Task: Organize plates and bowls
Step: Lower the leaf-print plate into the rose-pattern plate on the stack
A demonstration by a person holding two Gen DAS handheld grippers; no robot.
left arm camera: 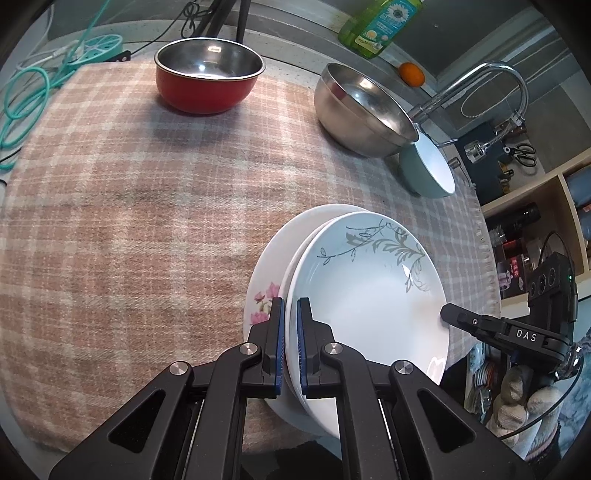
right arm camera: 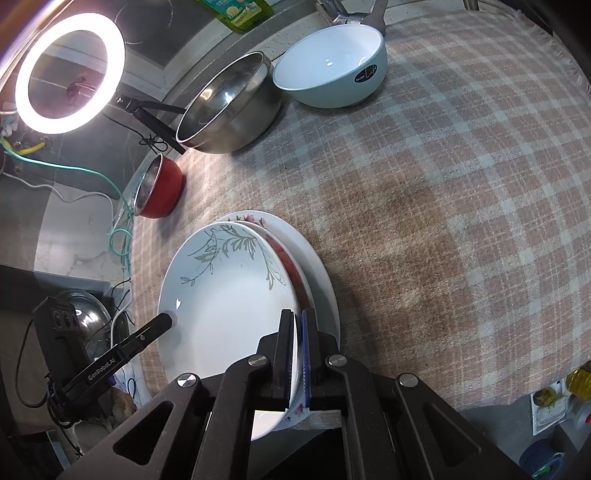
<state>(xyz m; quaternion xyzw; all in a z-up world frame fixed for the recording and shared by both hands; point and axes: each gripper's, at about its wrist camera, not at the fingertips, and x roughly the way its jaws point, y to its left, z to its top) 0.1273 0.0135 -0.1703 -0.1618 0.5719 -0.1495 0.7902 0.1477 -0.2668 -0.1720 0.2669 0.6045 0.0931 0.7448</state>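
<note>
A stack of plates sits at the near edge of the checked tablecloth. The top plate with a grey leaf pattern rests on a second plate and a larger plate with pink flowers. My left gripper is shut on the left rim of the upper plates. My right gripper is shut on the opposite rim, and it also shows in the left wrist view. A red bowl, a steel bowl and a pale green bowl stand at the far side.
A faucet, a green detergent bottle and an orange lie beyond the table. A lit ring light stands at the left. Teal cables lie at the far left edge. Shelves are at the right.
</note>
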